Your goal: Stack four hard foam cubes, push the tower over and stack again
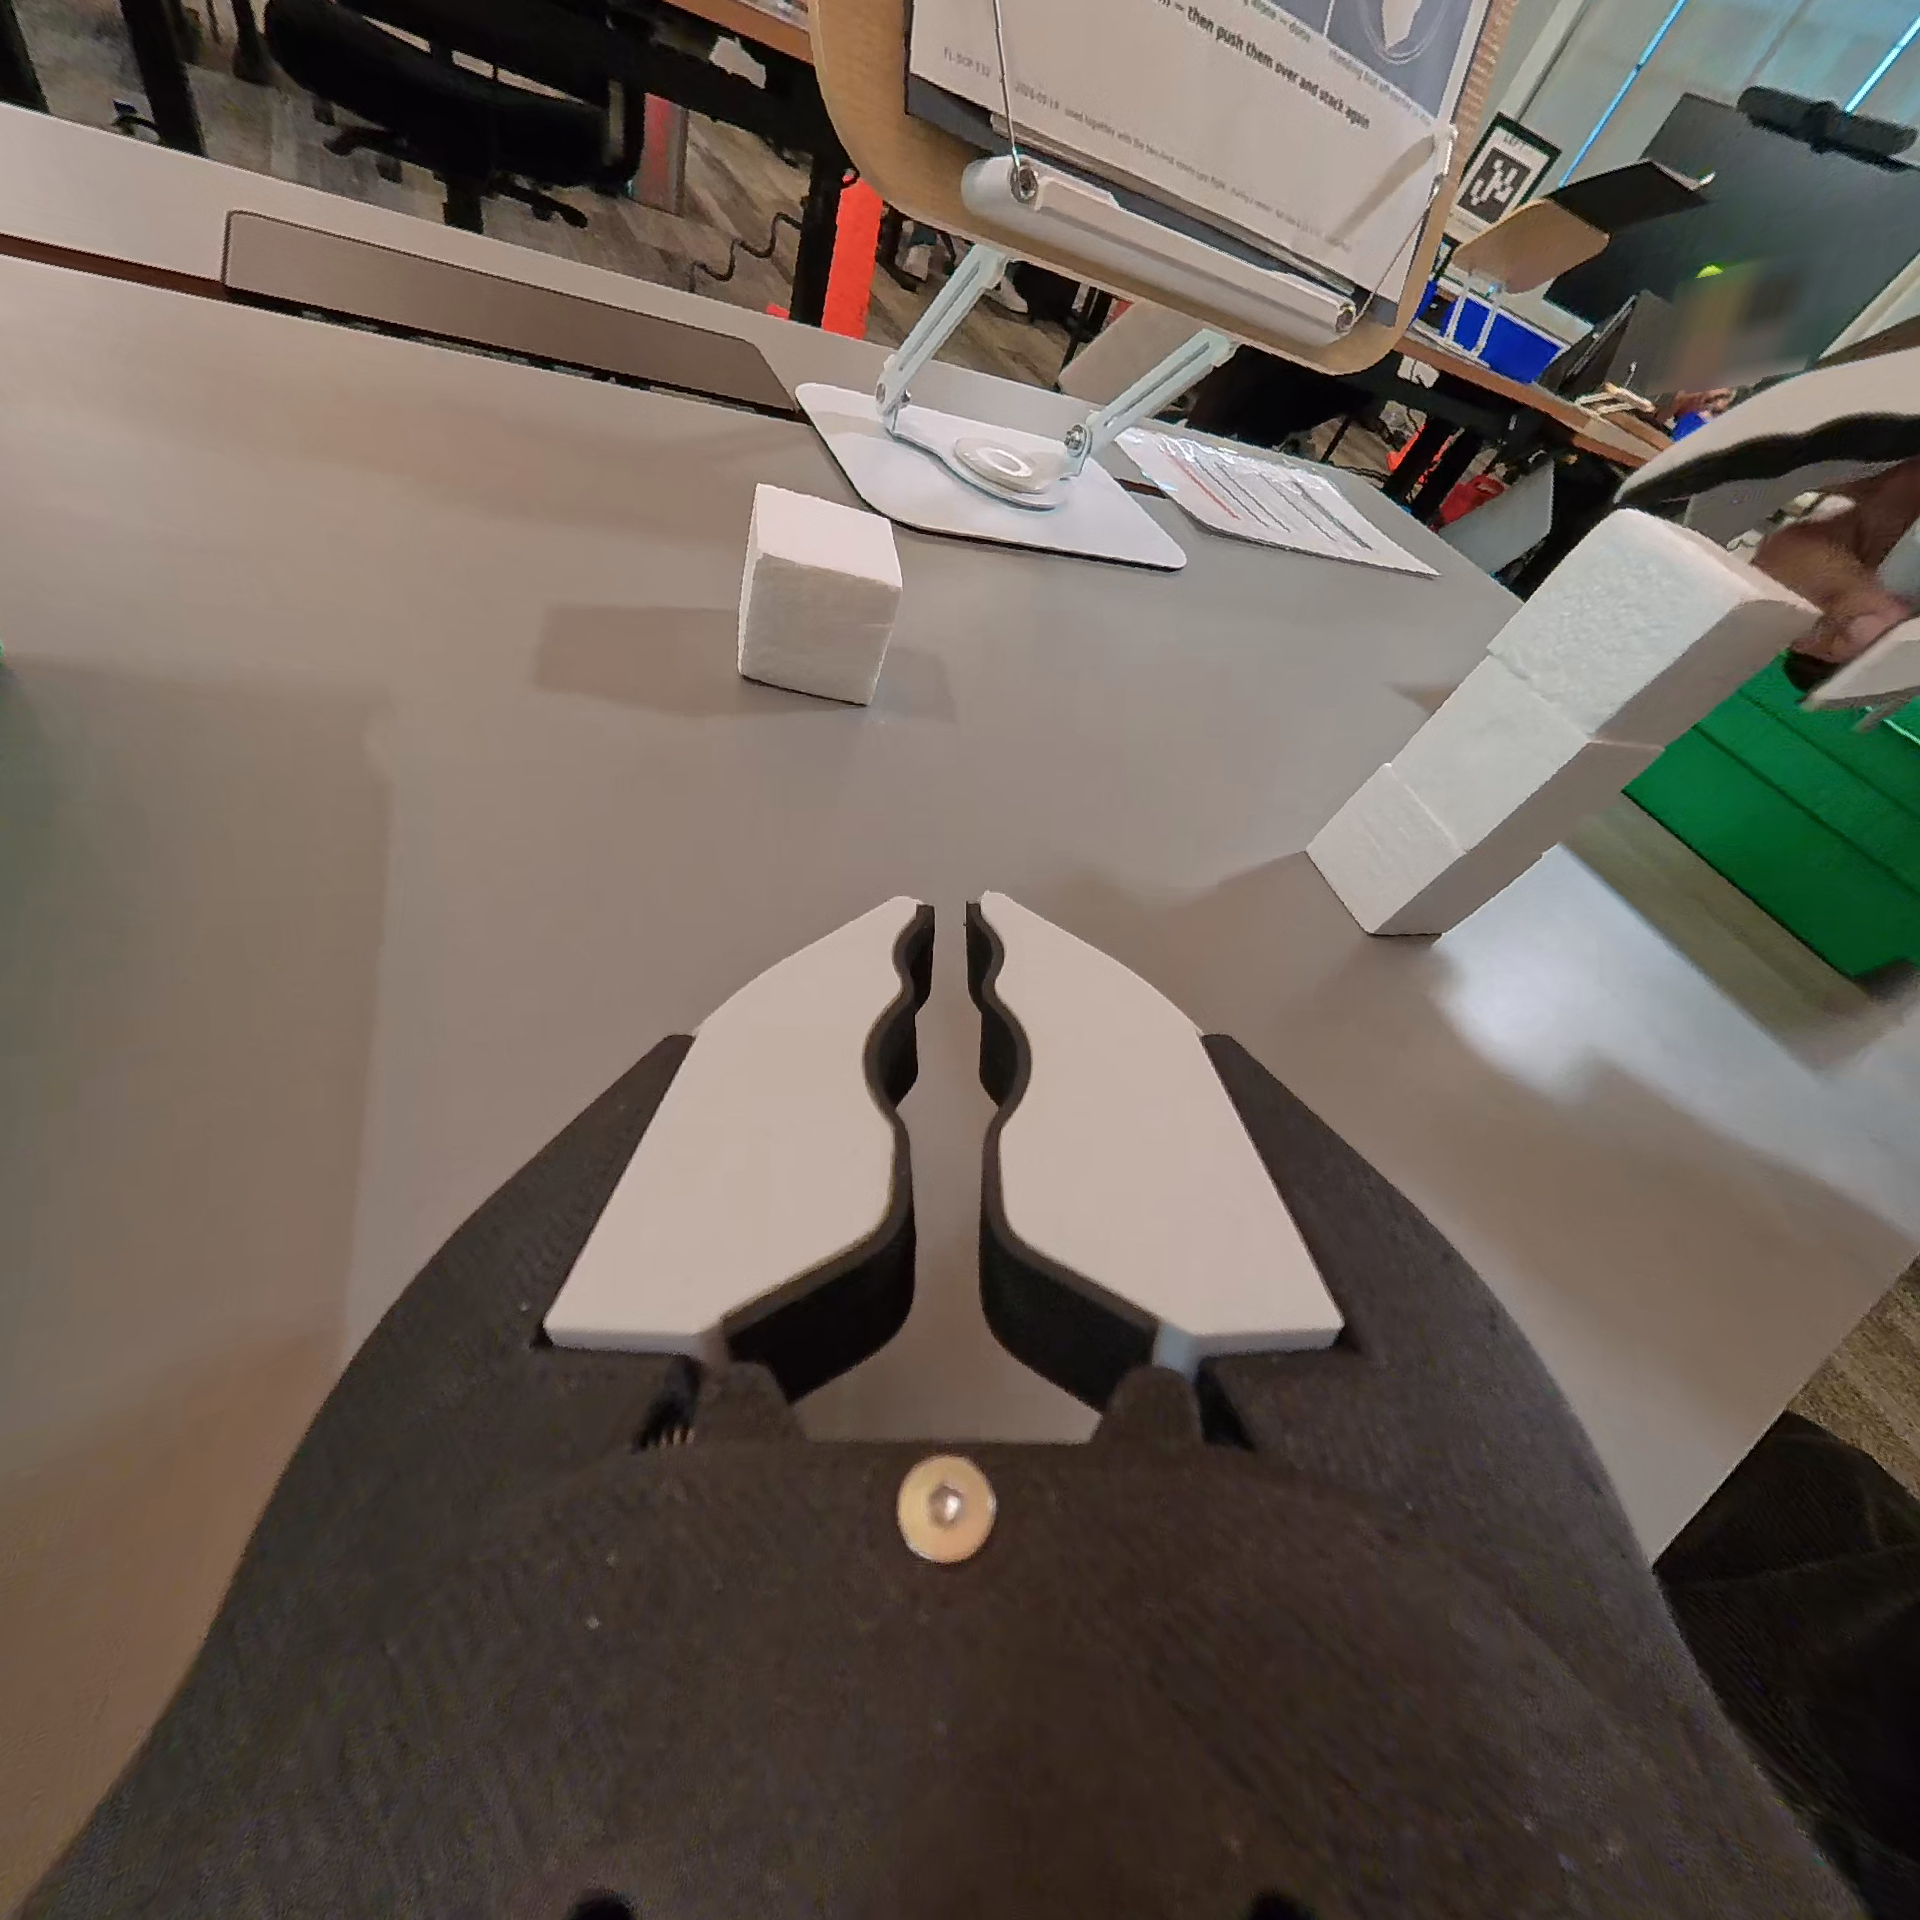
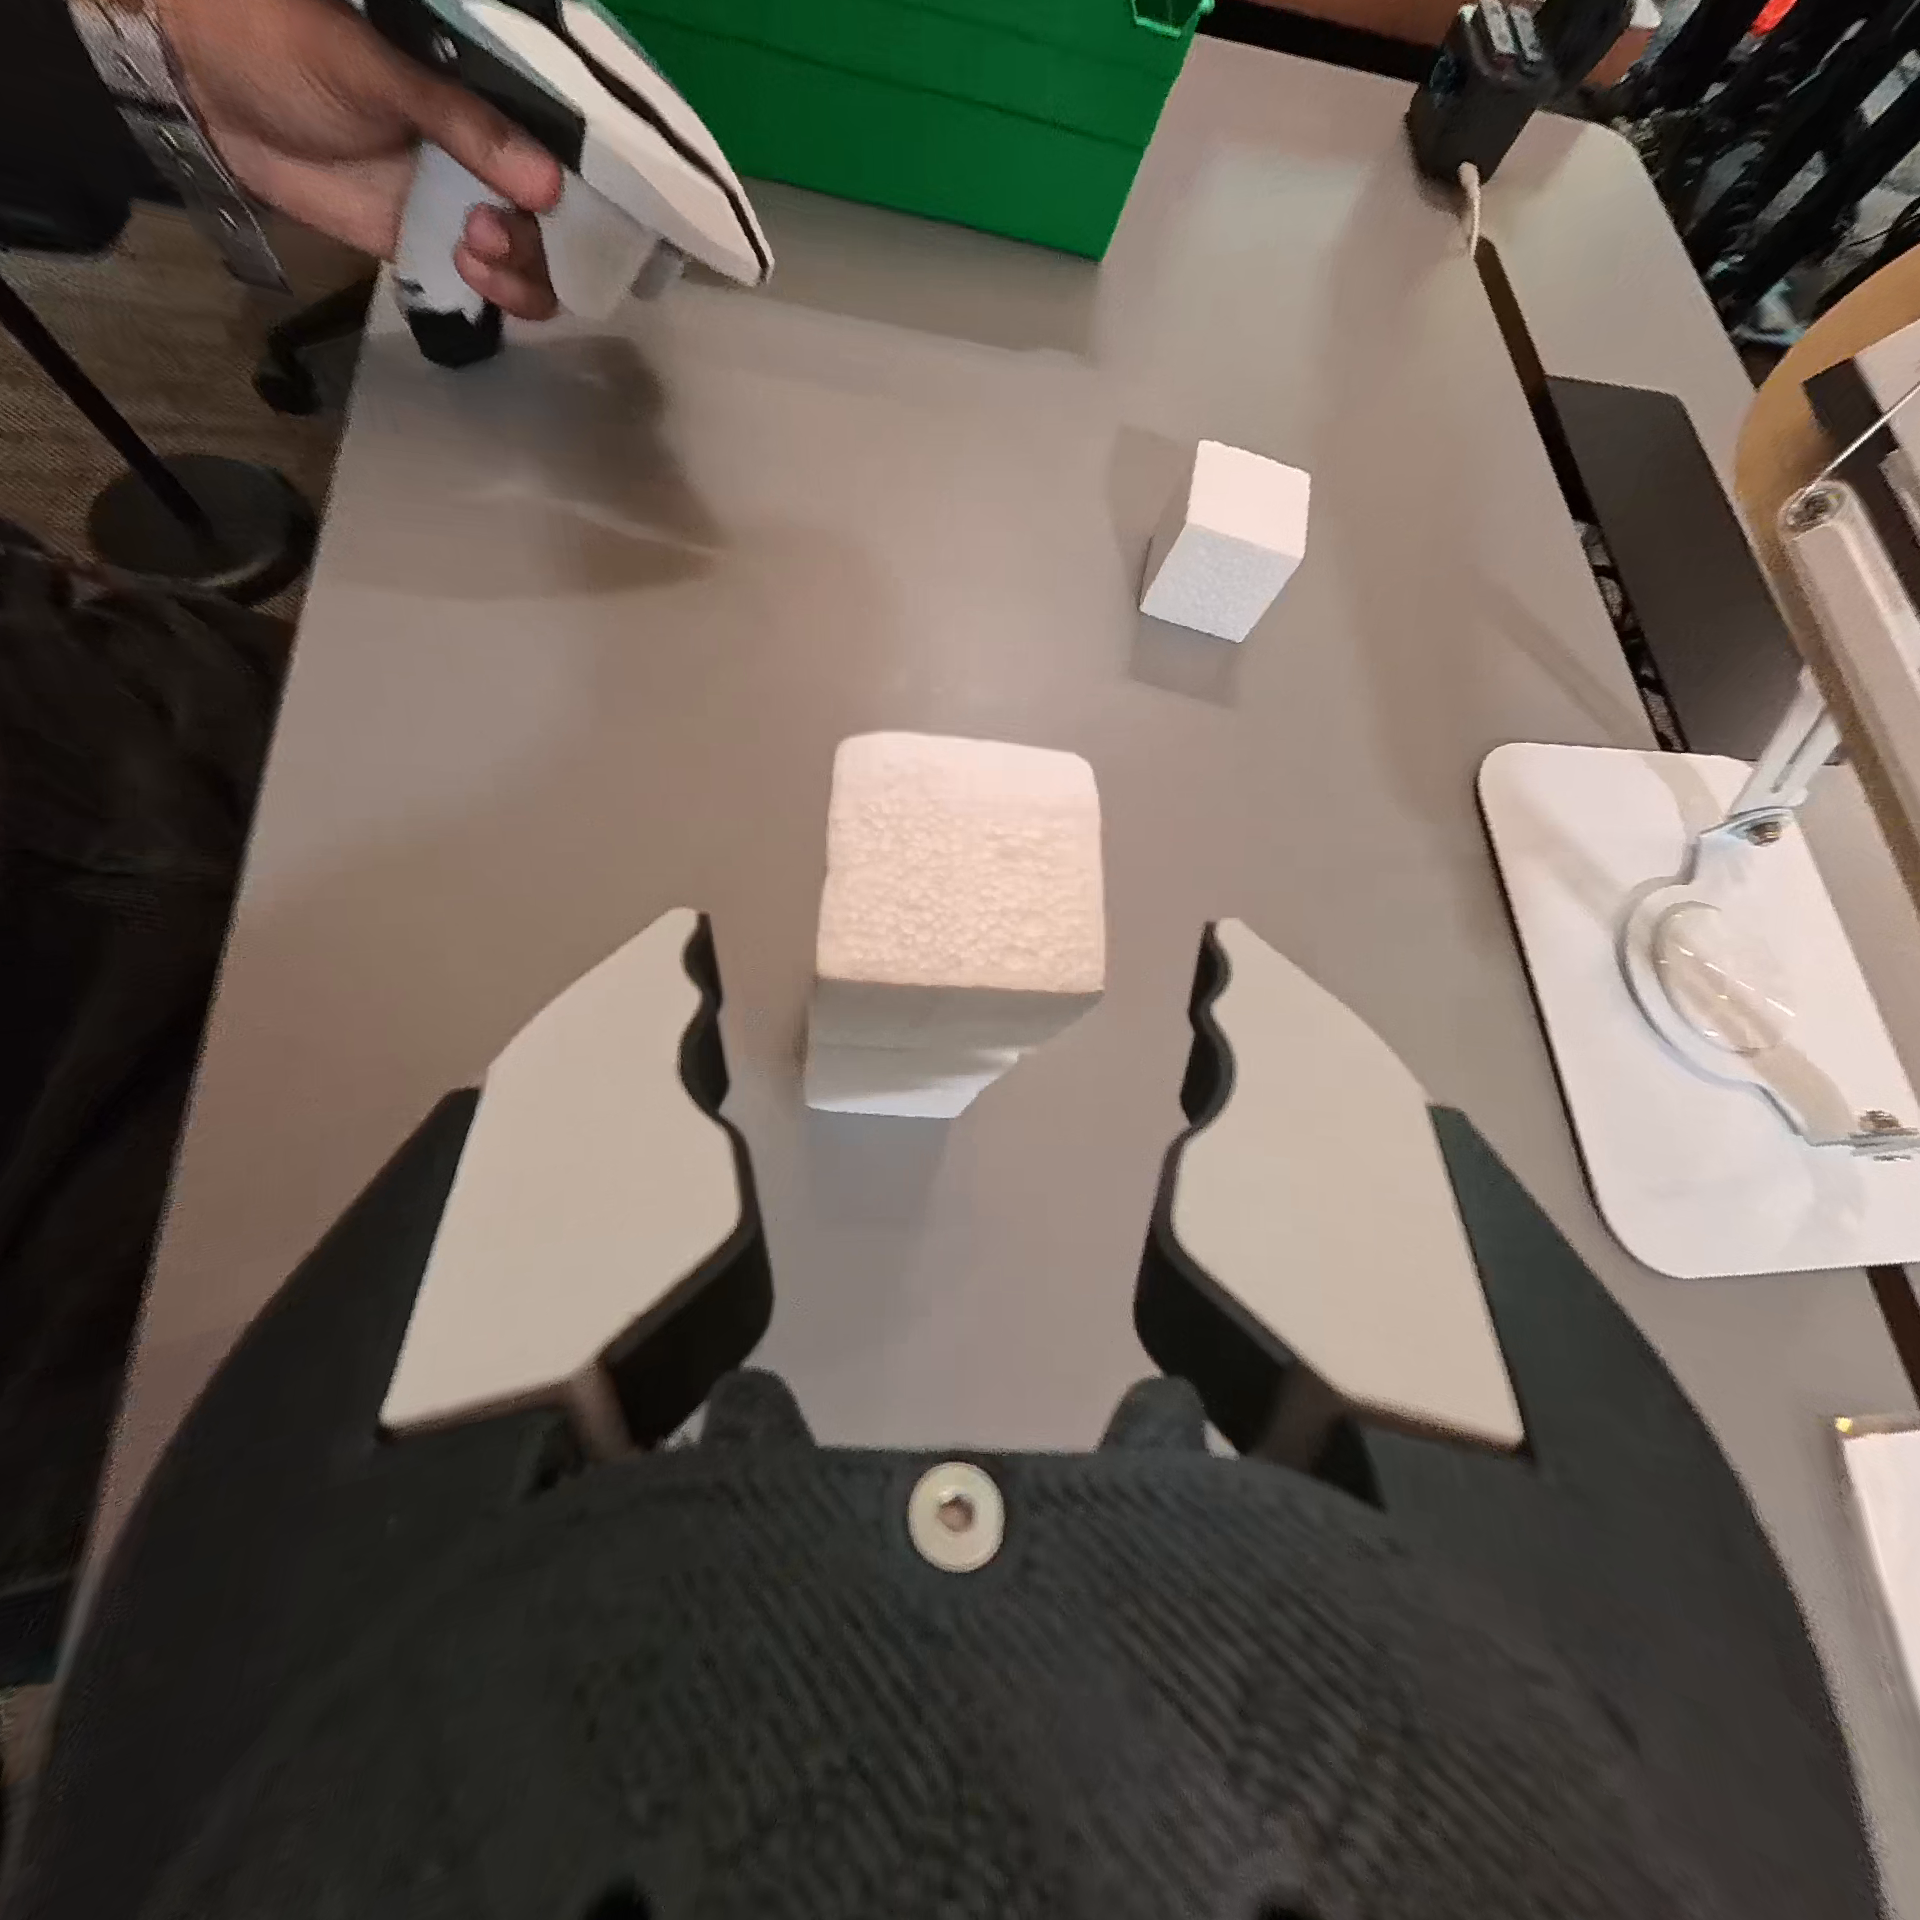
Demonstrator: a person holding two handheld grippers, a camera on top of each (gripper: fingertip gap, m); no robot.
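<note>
Right claw: hovering over the foam stack, our right gripper [image 2: 954, 940] is spread wide, its fingers on either side of the top block, apart from it.
Left claw: our left gripper [image 1: 950, 914] is pressed nearly together, holding nothing, above the grey table [image 1: 312, 831].
Foam stack: we see a stack of white foam blocks [image 2: 961, 862] standing mid-table.
Lone block: a single foam cube [image 2: 1226, 545] sits farther off, near the white stand base [image 2: 1579, 1039].
Far edge: a green bin [image 2: 935, 114] stands beyond the table.

The table [image 2: 520, 727] is plain grey. On it, the stack of foam blocks [image 2: 961, 873] and the single foam block [image 2: 1226, 540] beyond it are white and pebbled. Behind the table a bin [image 2: 935, 125] is bright green. The fingers [image 2: 582, 1174] are pale grey on black.
</note>
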